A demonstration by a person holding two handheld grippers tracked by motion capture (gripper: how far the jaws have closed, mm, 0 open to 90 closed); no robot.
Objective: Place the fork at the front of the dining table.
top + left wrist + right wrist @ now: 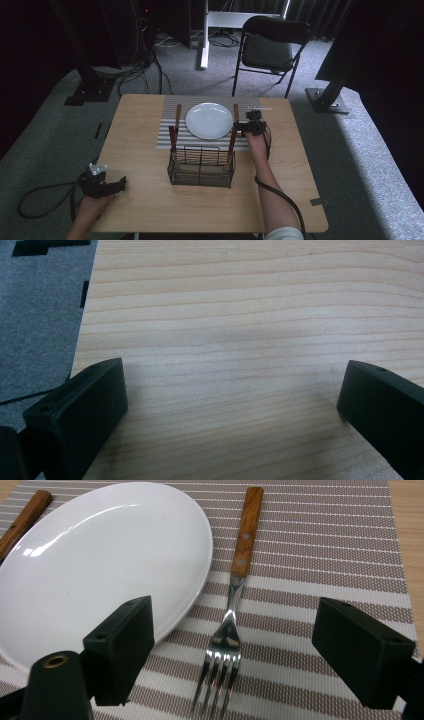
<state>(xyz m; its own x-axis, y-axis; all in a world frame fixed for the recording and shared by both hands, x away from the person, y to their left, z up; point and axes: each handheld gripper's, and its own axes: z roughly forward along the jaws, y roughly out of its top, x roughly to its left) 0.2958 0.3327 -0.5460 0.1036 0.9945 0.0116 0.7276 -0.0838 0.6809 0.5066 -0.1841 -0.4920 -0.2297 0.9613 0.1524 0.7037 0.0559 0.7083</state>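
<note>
I have my right gripper (232, 655) over the striped placemat (320, 545), its jaws spread wide with the fork (235, 595) lying between them, and nothing is gripped yet. The fork lies flat on the placemat just beside the white plate (95, 565), on the plate's right side in the high view, with its tines toward my gripper and its wooden handle pointing away.

I judge the fork to be light and stiff. The metal neck and tines look polished, so I expect they are slippery between hard jaws, and the thin neck gives little surface. The wooden handle with its two rivets is wider and less smooth, so I would take hold there, across its flat sides, low to the placemat. The plate looks fragile and its rim is very near the left jaw, so I must not push it when I close.

My left gripper (232, 405) rests at the near left corner of the table (250, 315), also wide and empty.

A second wooden handle (22, 517) shows on the far side of the plate, and a wire basket (201, 167) stands near me in the high view.

I can read no brand, label or writing on anything here
</note>
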